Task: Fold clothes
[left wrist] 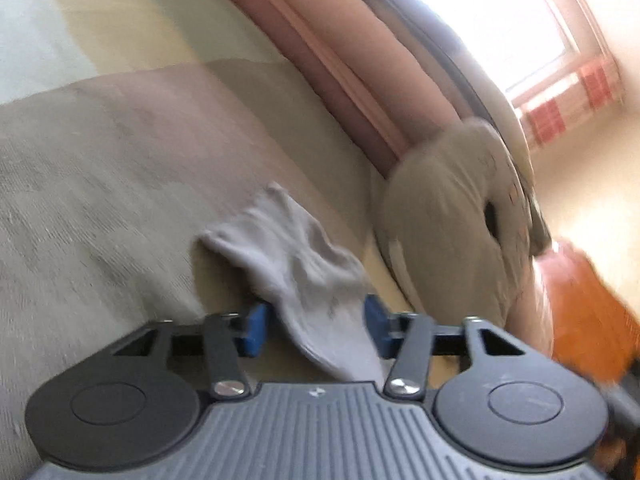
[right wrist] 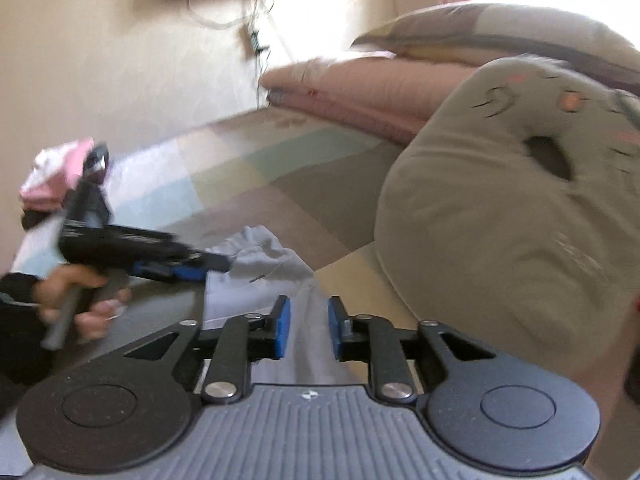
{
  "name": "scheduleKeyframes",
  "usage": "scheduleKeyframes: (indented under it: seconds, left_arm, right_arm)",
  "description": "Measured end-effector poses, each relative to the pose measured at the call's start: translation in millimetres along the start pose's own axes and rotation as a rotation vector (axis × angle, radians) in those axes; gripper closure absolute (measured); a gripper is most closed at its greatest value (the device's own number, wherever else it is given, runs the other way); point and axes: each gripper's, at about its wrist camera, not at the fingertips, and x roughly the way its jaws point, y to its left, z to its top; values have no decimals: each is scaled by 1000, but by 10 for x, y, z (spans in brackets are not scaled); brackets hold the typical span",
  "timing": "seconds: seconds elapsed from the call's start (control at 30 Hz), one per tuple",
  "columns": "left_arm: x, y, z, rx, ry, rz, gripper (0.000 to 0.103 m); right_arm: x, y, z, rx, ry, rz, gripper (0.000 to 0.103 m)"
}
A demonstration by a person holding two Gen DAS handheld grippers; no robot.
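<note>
— Where's the sock?

— The grey sock lies on the patchwork bedspread, near the beige cushion. One end runs between the blue pads of my left gripper.

— Is it clamped?

— I can't tell; the picture is blurred. The jaws stand partly apart with the fabric filling most of the gap.

— And your right one?

— My right gripper has its jaws a little apart, pads clear of the pale cloth below. In its view my left hand holds the other tool over the sock.
</note>
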Motion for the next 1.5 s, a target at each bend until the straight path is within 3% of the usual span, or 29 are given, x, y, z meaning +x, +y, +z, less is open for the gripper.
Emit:
scheduleKeyframes:
  seconds: [0.1,0.2,0.27,0.4,0.5,0.6,0.63,0.73,0.8,0.87,0.93,0.97,1.07,1.17,1.2,1.23,1.37,1.4,1.5]
  left_arm:
    - [70,70,57,-7,-14,25,88]
    - [105,71,93,4,-14,50,92]
    - [106,-52,128,68,-21,104,94]
    - [89,-216,210,160,-30,188,93]
    - [24,-266,231,196,-34,280,81]
    - [-172,-313,270,222,-115,413,72]
    - [-209,-354,288,238,-123,416,71]
    - [-210,-532,311,297,-92,335,60]
    - [-73,-670,257,357,-35,245,49]
    - [164,-746,200,399,33,192,45]
    - [436,-715,204,398,103,209,44]
    - [517,-694,230,406,99,218,50]
    - [613,-663,384,416,53,235,50]
    - [667,-734,476,455,31,344,52]
    - [633,-757,460,452,41,350,52]
    - [576,-807,424,458,45,340,52]
    - [379,-1052,35,618,104,202,30]
    - [344,-1078,-102,660,137,178,30]
    - [298,-1036,-481,794,208,205,30]
  right_arm:
    - [-352,11,-155,39,-37,-34,73]
    - [-621,10,-315,75,-52,-73,72]
    - [-737,7,-409,94,-52,-102,72]
    - [-880,-27,-557,136,-48,-144,72]
    - [-905,-71,-652,175,-43,-163,69]
    - [-940,-85,-767,205,-35,-172,64]
    - [-936,-87,-798,211,-30,-176,64]
    - [-878,-76,-888,226,13,-189,59]
    - [-837,-61,-944,230,44,-201,58]
    - [-817,-44,-988,235,66,-212,58]
    - [-849,-35,-1014,243,72,-226,58]
    - [-880,-36,-1024,249,72,-236,57]
    - [-975,-38,-1055,265,72,-264,56]
    - [-1074,-64,-1106,283,70,-295,52]
    - [-1110,-87,-1139,297,72,-307,50]
    - [-1138,-111,-1166,310,76,-315,50]
    - [-1183,-157,-1311,337,135,-372,44]
    - [-1178,-162,-1350,341,156,-390,43]
    - [-1170,-176,-1470,350,202,-422,43]
